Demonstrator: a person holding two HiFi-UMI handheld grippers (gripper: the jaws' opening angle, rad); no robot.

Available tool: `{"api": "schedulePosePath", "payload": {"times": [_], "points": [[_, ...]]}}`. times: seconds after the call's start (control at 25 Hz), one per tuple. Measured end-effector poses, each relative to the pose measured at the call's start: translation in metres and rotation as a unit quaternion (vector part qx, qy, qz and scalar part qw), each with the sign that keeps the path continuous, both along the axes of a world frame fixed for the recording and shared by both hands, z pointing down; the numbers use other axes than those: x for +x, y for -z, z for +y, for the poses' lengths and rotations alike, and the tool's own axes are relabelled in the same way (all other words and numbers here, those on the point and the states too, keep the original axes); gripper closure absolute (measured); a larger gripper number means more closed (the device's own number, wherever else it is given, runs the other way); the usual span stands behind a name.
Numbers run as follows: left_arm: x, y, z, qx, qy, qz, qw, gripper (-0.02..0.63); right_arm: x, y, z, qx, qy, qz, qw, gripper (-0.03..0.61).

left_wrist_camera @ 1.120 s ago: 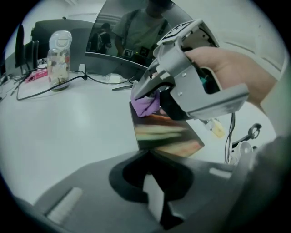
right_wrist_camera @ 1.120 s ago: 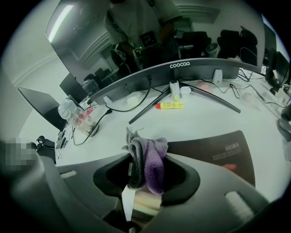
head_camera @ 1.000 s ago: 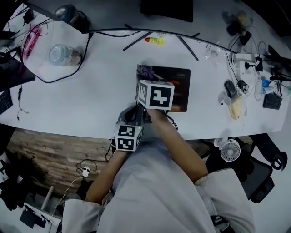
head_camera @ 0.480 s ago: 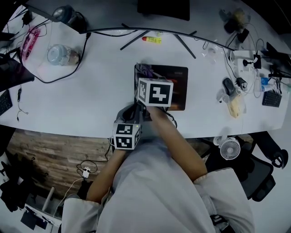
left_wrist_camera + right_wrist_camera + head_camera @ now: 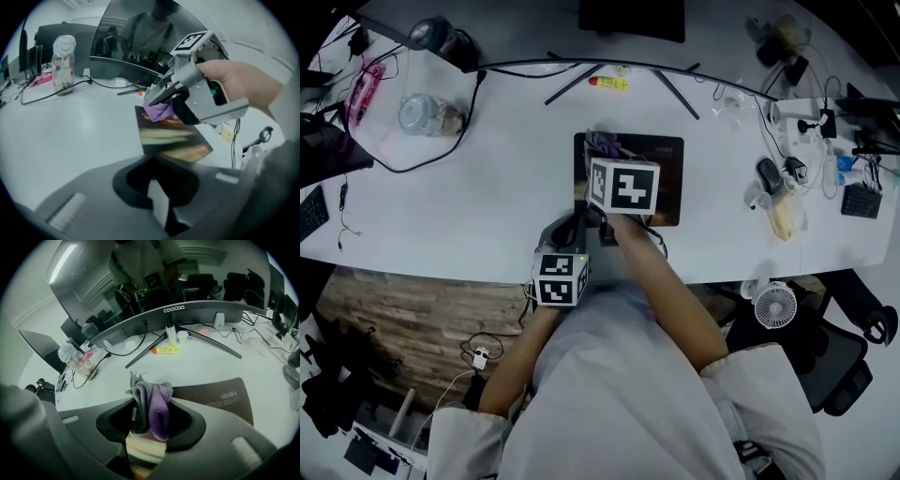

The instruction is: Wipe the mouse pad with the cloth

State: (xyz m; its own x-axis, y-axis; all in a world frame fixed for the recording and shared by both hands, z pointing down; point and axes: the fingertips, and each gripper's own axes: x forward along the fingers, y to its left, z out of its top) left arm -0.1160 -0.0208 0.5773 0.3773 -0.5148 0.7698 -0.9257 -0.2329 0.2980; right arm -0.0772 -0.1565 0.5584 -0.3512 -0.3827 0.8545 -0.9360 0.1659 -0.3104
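The dark mouse pad (image 5: 661, 178) lies on the white desk (image 5: 487, 197), in front of the monitor. My right gripper (image 5: 602, 155) is shut on a bunched purple and grey cloth (image 5: 600, 143) and holds it down on the pad's far left part. The right gripper view shows the cloth (image 5: 152, 411) wedged between the jaws, with the pad (image 5: 220, 392) beyond it. My left gripper (image 5: 578, 225) sits at the pad's near left corner by the desk edge, its jaws together. In the left gripper view the pad (image 5: 173, 140), the cloth (image 5: 159, 111) and the right gripper (image 5: 157, 96) lie just ahead.
A curved monitor's stand legs (image 5: 572, 86) and a yellow tube (image 5: 609, 82) lie behind the pad. A clear jar (image 5: 422, 112) with a black cable (image 5: 441, 155) stands far left. A mouse (image 5: 769, 174), cables and small items crowd the right end. A small fan (image 5: 775, 306) sits below the desk edge.
The right gripper with the cloth has shifted slightly right and away across the pad's left part. The left gripper has stayed at the near corner.
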Motion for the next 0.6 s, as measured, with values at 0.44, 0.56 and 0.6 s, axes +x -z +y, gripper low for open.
{"api": "schedulePosePath", "payload": {"times": [0.44, 0.56, 0.6], "points": [[0.001, 0.0, 0.001, 0.006, -0.002, -0.008, 0.9999, 0.614, 0.019, -0.001, 0.0, -0.001, -0.007, 0.005, 1.0, 0.414], [0.001, 0.0, 0.001, 0.009, -0.002, -0.01, 0.9999, 0.614, 0.026, -0.001, 0.001, -0.001, -0.008, 0.008, 1.0, 0.413], [0.001, 0.0, 0.001, 0.009, -0.002, -0.01, 0.9999, 0.614, 0.028, -0.001, 0.001, 0.0, -0.009, 0.009, 1.0, 0.413]]}}
